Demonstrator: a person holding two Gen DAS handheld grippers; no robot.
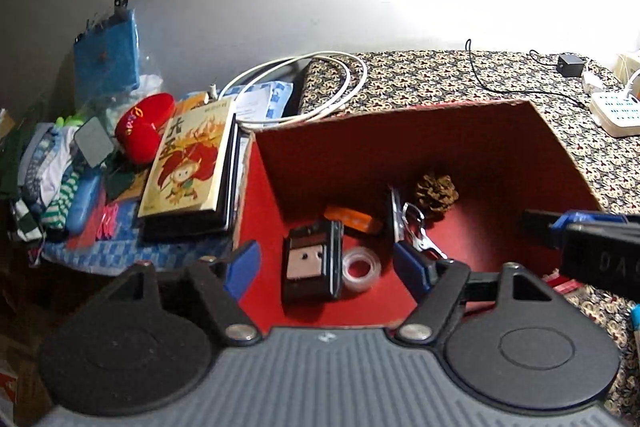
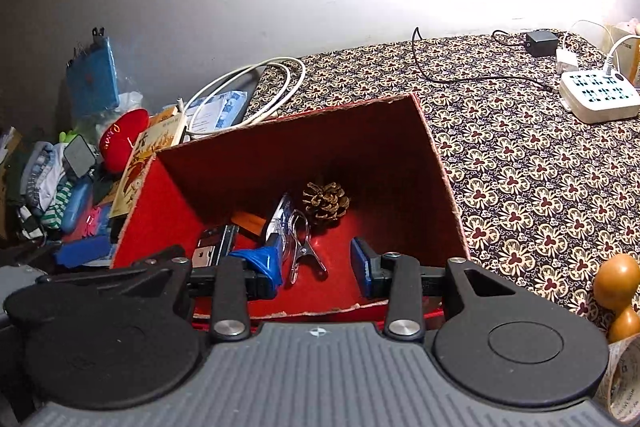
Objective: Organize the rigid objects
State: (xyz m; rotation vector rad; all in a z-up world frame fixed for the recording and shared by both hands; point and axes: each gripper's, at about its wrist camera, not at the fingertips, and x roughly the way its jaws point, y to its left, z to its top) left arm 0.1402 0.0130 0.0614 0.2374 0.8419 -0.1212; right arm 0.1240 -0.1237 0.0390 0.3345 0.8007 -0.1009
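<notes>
Matt red cardboard box (image 2: 360,147), shiny metal clip (image 2: 306,251) — glossy wooden knob (image 2: 616,281)

A paperback book with a yellow cartoon cover (image 1: 188,163), lying on a stack of dark books at the left edge of the patterned cloth-covered desk just beside the red cardboard box, bears large Chinese characters down its upper left; the top one reads "大", the one below it is not clear. Small print along its top edge is too small to read.

The red oval case (image 1: 146,127) behind the book carries gold cursive lettering that cannot be made out in either view.

The black gripper body at the right edge of the left wrist view (image 1: 604,259) shows embossed letters "DA", cut off by the frame.
</notes>
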